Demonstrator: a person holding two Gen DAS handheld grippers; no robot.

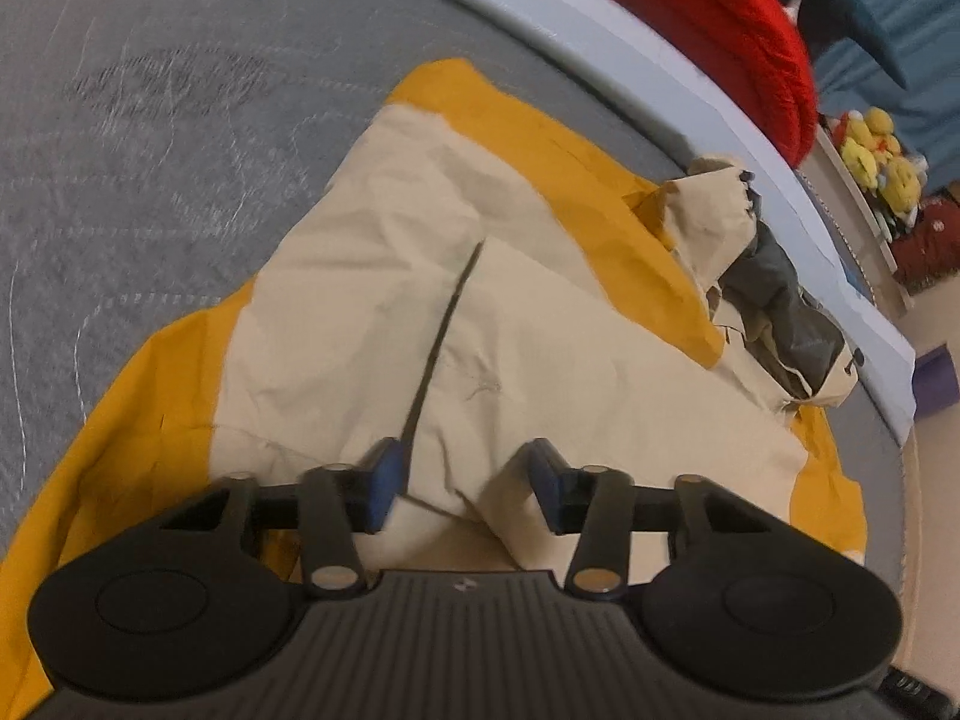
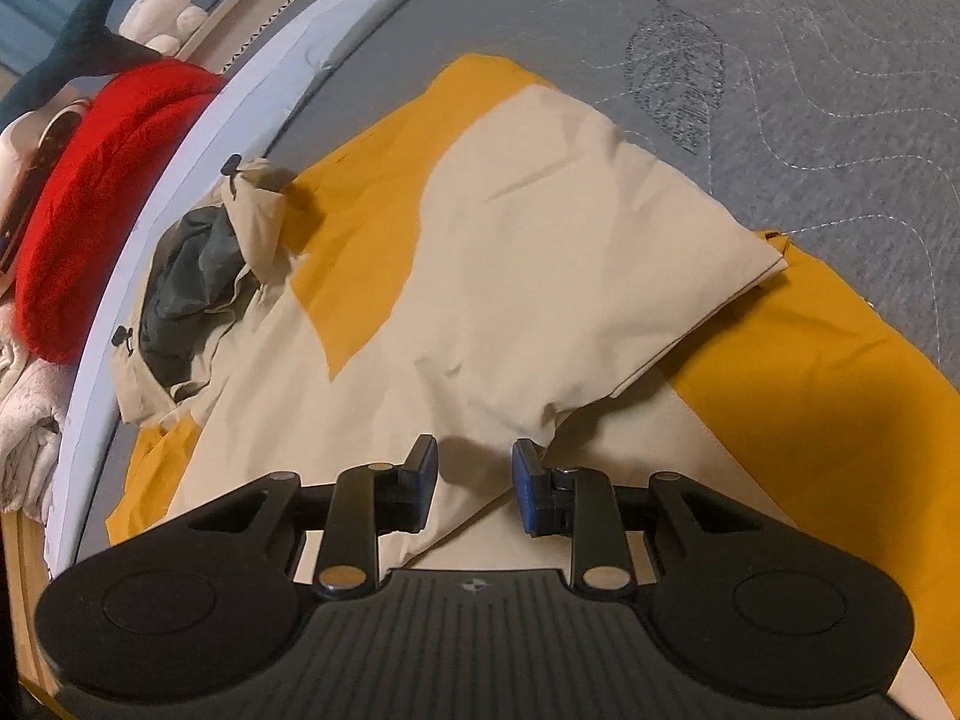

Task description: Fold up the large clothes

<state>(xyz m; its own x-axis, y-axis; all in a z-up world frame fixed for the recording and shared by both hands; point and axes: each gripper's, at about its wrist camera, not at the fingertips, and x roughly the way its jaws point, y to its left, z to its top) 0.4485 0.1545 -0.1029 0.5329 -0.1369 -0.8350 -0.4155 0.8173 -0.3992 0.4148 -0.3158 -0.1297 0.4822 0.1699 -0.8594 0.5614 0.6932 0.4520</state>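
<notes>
We've got the big cream-and-mustard hooded jacket [image 1: 480, 312] spread on the grey quilted mattress [image 1: 150, 150], its hood [image 2: 198, 264] up against the mattress's pale blue edge [image 1: 690, 78]. Our left gripper [image 1: 465, 486] hangs over the cream panel, fingers parted, gripping nothing. Right gripper [image 2: 474, 483] likewise spread wide above the folded-over sleeve [image 2: 630, 276]. The risk, we'd say: pinch just the top layer and the fold slides apart, since this thin cloth looks slippery. We can't see the hem near us; both gripper bodies hide it.
</notes>
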